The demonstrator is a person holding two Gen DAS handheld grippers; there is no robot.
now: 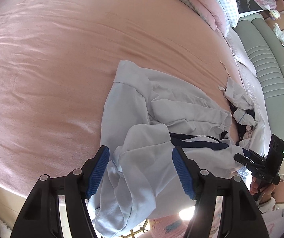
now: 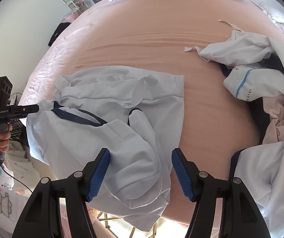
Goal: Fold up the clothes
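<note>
Both grippers, left gripper and right gripper, are hanging wide apart over the crumpled blue shirt. They might be pinching two layers, dragging it off the bed.

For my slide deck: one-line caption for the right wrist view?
Open right gripper poised over a crumpled light-blue garment on the pink bed sheet.
</note>
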